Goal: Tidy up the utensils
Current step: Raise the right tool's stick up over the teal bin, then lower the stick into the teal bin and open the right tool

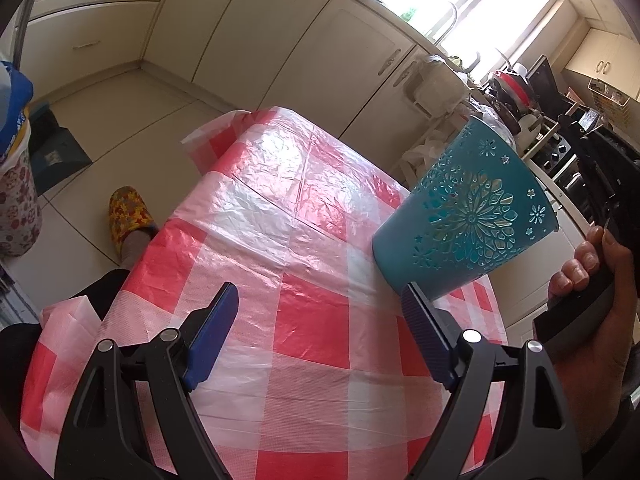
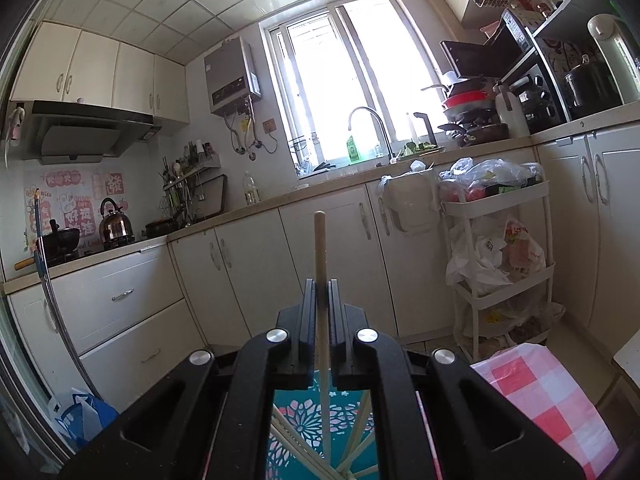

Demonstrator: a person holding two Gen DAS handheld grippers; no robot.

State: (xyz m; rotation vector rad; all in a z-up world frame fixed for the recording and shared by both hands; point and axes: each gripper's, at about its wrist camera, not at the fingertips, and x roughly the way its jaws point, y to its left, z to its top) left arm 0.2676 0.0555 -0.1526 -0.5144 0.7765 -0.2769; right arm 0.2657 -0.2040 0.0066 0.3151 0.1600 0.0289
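A teal utensil holder (image 1: 468, 216) with cut-out flower patterns stands on the red-and-white checked tablecloth (image 1: 280, 220), at the table's right side. My left gripper (image 1: 320, 320) hovers over the cloth, open and holding nothing, its right pad close to the holder's base. My right gripper (image 2: 320, 288) is shut on a wooden chopstick (image 2: 320, 240) that stands upright. The stick's lower end reaches down into the holder (image 2: 296, 412) directly below the jaws. Several more chopsticks (image 2: 360, 432) lean inside it. A person's hand (image 1: 580, 264) grips the right tool's handle beside the holder.
A foot in a yellow flowered slipper (image 1: 128, 216) rests on the floor left of the table. Cream cabinets (image 2: 280, 264) line the wall ahead. A white trolley (image 2: 500, 240) full of bags stands at the right. A flowered bag (image 1: 16, 204) sits at the far left.
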